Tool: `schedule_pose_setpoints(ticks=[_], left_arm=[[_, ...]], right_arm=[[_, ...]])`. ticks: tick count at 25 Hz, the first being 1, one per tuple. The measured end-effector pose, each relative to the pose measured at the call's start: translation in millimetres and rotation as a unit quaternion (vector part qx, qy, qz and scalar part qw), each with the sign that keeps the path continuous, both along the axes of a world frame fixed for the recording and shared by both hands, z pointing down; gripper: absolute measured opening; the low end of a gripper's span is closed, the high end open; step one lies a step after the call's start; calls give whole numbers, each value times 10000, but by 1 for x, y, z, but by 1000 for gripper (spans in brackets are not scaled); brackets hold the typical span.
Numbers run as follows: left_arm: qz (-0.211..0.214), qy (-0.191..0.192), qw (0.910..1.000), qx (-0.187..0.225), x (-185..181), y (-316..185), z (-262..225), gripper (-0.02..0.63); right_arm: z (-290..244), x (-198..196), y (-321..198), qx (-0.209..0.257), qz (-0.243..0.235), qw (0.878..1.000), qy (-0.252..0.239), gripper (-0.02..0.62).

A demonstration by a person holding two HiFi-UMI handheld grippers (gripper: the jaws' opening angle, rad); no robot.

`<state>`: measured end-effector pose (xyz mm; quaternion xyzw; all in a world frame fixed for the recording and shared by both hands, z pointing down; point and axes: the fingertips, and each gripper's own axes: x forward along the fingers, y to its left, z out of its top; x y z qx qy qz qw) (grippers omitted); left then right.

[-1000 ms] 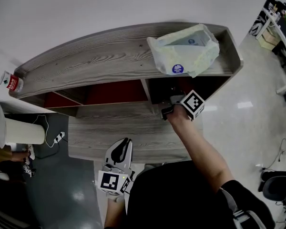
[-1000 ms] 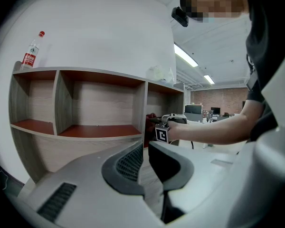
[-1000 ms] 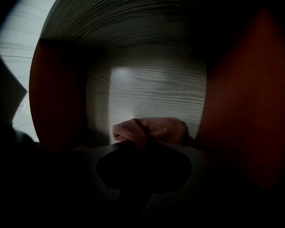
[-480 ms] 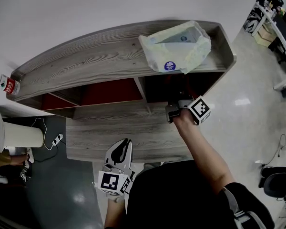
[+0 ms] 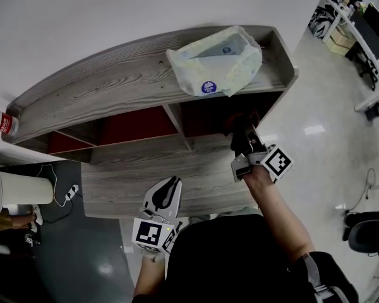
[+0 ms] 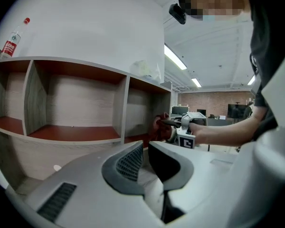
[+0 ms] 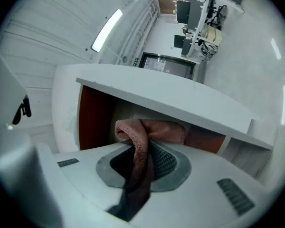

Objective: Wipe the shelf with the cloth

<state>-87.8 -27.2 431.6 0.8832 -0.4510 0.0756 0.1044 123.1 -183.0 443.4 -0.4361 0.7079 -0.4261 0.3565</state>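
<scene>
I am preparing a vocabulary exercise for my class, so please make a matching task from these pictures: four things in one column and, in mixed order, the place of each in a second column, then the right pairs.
Things
1. cloth
2. plastic bag
3. bottle with red label
4. left gripper

Places
A. at the left end of the shelf top
B. low in front of the shelf, holding nothing
C. between the jaws of the right gripper
D. on the shelf top, toward its right end

Pairs: 1-C, 2-D, 3-A, 4-B
</scene>
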Motion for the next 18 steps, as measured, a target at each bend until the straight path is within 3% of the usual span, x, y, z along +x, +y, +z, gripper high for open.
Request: schedule_pose_setpoints(ticks=[5,8,11,14,18], left_arm=[[229,46,9997,85,16,-9,-6,43],[334,61,9993,135,22,-14,-8,43],[408,72,9990,173,26,-16,-11,43],[482,74,9986,200,31,-17,-12,43],[565,53,9982,197,36,-19,-13,43]], right_arm=[[-25,-1,33,386,-340,9933,1039,44],[-39,-3,50,675,-417,9781,1924,44],[-50,-8,66,1007,-495,9488,2954,44],[-56,-14,82,1317,-545,9085,3928,46],[-64,-25,97,1685,-675,8683,4616,46]])
